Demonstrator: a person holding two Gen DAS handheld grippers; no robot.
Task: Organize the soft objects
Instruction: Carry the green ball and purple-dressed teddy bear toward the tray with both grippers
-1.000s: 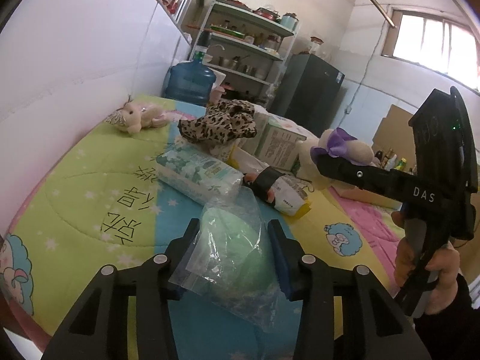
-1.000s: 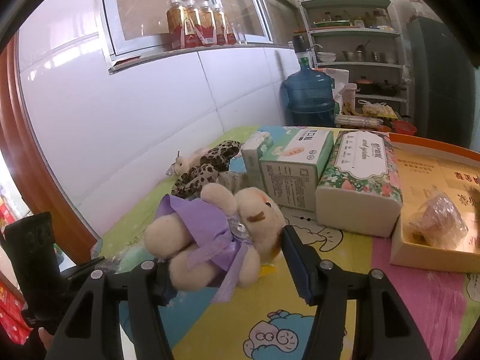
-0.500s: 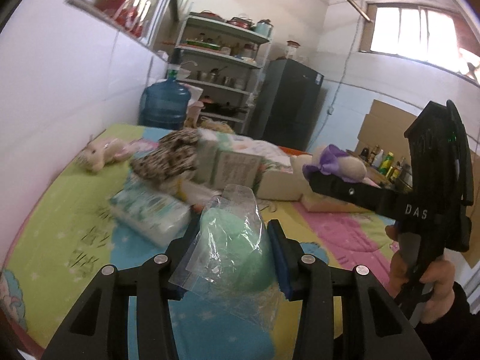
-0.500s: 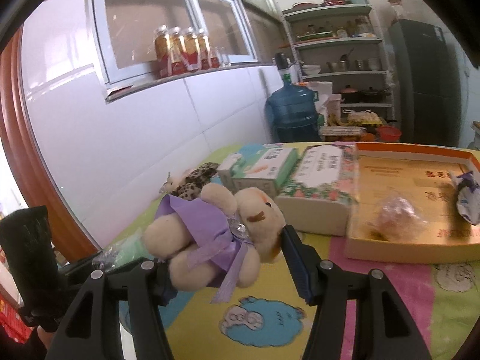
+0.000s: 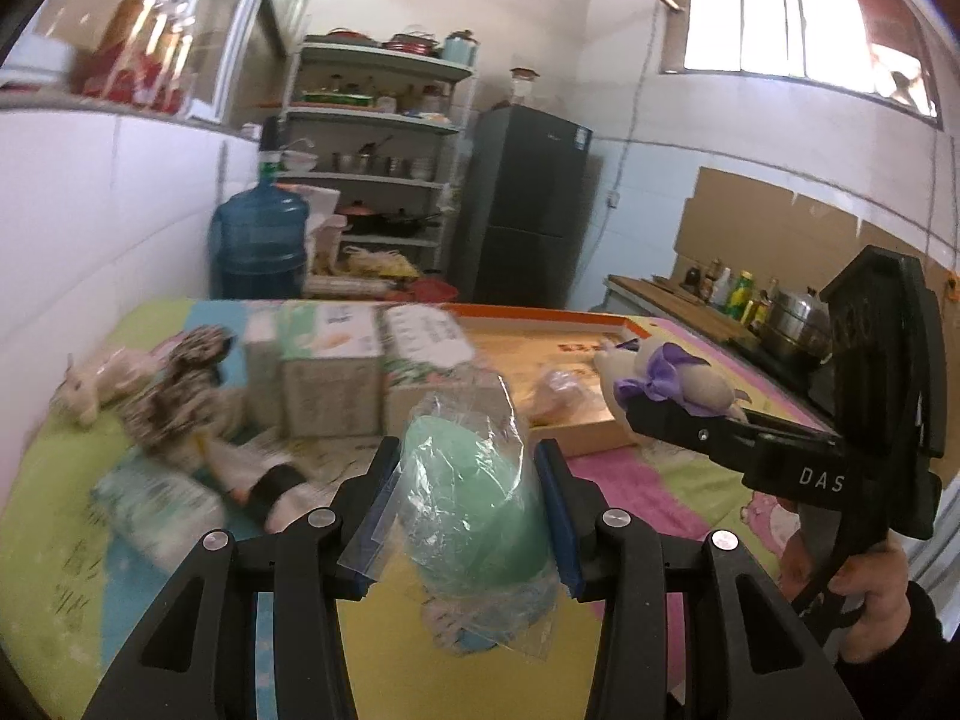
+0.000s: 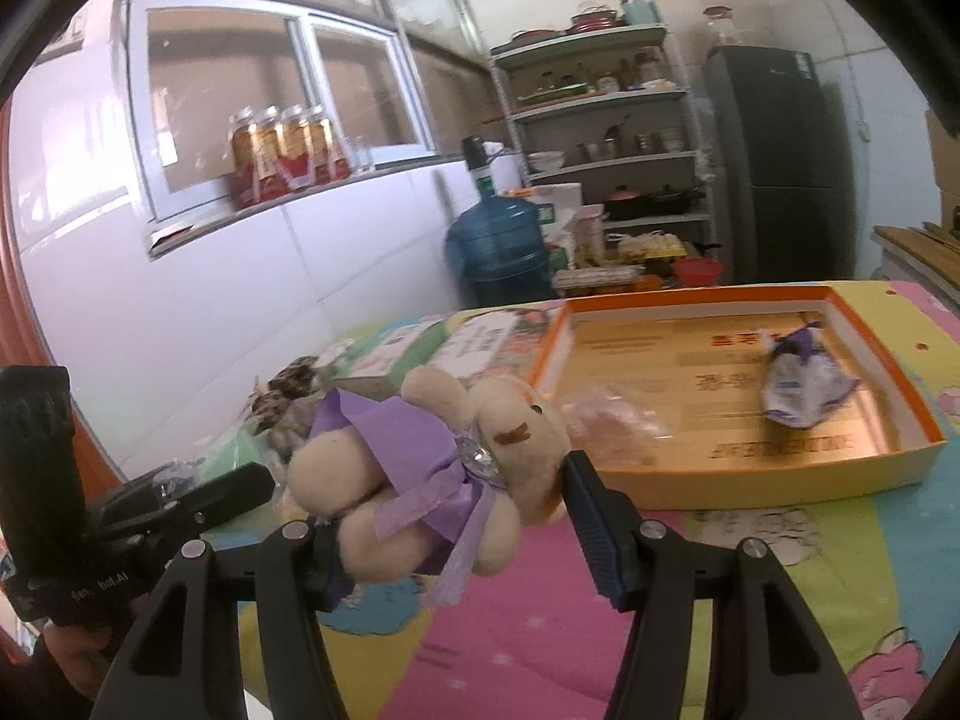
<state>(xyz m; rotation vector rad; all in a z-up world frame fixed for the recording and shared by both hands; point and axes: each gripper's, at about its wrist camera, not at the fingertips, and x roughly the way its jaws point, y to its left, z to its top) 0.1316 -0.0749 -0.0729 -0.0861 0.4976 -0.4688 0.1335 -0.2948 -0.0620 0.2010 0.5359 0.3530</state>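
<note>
Two hand-held grippers are raised above a bed covered by a bright cartoon-print quilt [image 5: 396, 660]. The left gripper [image 5: 459, 516] is clamped on a green soft object sealed in a clear plastic bag [image 5: 474, 510], both blue pads pressing its sides. The right gripper [image 6: 444, 516] clasps a beige teddy bear in a purple dress [image 6: 432, 468], lying sideways between the fingers with its head against the right pad. Just past the bear lies a shallow orange-rimmed box [image 6: 924, 414] on the quilt, holding a crumpled purple-and-white packet [image 6: 804, 384] and a clear bag with something pinkish [image 6: 606, 420] inside. On the left side of the bed rest tissue boxes [image 5: 330, 372], a leopard-print plush [image 5: 180, 390] and a pale plush animal [image 5: 102, 378] near the white wall. A blue water jug [image 5: 258, 240], kitchen shelves [image 5: 378, 138] and a dark fridge [image 5: 522, 210] stand beyond the bed.
</note>
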